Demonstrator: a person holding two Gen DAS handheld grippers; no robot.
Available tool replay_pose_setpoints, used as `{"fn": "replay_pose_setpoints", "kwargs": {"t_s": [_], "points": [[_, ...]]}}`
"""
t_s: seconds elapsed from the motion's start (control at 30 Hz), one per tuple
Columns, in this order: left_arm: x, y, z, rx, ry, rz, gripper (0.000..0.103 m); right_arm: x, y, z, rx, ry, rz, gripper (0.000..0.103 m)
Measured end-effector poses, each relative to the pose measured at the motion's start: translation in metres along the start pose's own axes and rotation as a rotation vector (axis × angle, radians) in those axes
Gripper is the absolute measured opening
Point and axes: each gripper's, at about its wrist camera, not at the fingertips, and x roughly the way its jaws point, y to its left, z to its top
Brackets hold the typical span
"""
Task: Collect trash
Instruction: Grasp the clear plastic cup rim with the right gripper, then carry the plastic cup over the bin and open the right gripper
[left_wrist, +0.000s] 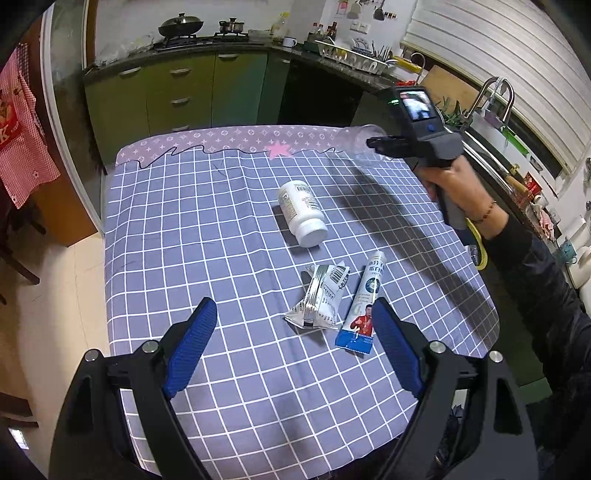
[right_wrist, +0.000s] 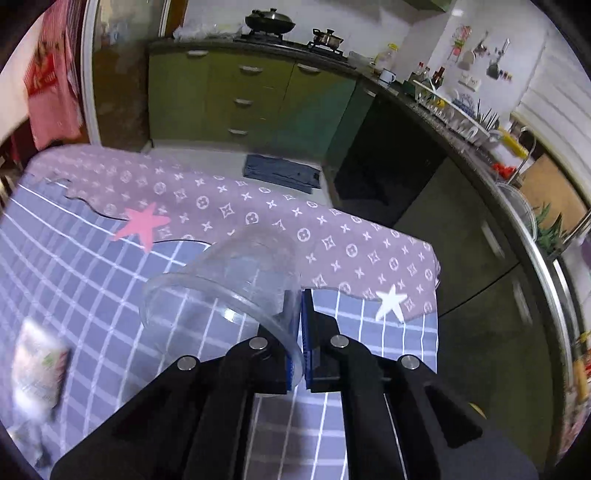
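**Clear cup being held above the far corner, three pieces lying on the cloth**

A table draped in a blue-grey cloth with a white grid (left_wrist: 229, 229) is being shown, its far edge banded in mauve with a pink star (left_wrist: 275, 150). Behind it, green kitchen cabinets (left_wrist: 192, 92) are being seen under a dark counter carrying a lidded wok (left_wrist: 181, 26), and a steel tap (left_wrist: 495, 96) is being seen at the right.

The right gripper (right_wrist: 300, 314) is being held above the table's far right corner, its blue pads pressed almost together on the wall of a clear plastic cup (right_wrist: 229, 291). The cup is being carried tilted, its long axis slanting away from the fingers, with the wide rim nearer the camera and the base toward the mauve band. In the left wrist view the same cup (left_wrist: 364, 142) is being seen at the gripper's tip, clear of the cloth.

The left gripper (left_wrist: 295, 314) is being held wide apart over the near part of the table, with nothing between its blue pads.

A white plastic bottle (left_wrist: 302, 212) is being seen lying on its side mid-table, its long axis running near to far, though which end is nearer cannot be told. Nearer, a crumpled silver wrapper (left_wrist: 320, 299) is lying just beside a long white-and-blue sachet (left_wrist: 364, 302), whose length is running near to far, blue end nearest.
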Motion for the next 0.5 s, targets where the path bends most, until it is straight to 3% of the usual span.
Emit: {"fn": "replay_pose_setpoints", "kwargs": {"t_s": [0.23,0.5], "points": [[-0.007,-0.015,-0.001,0.033,-0.012,-0.009,0.081,-0.082,-0.045,-0.043,0.080,-0.019,0.126,0.005],[-0.011,-0.043,0.000,0.096,-0.013,-0.043,0.081,-0.147,-0.132,-0.128,0.191,-0.003,0.048,0.005]]}}
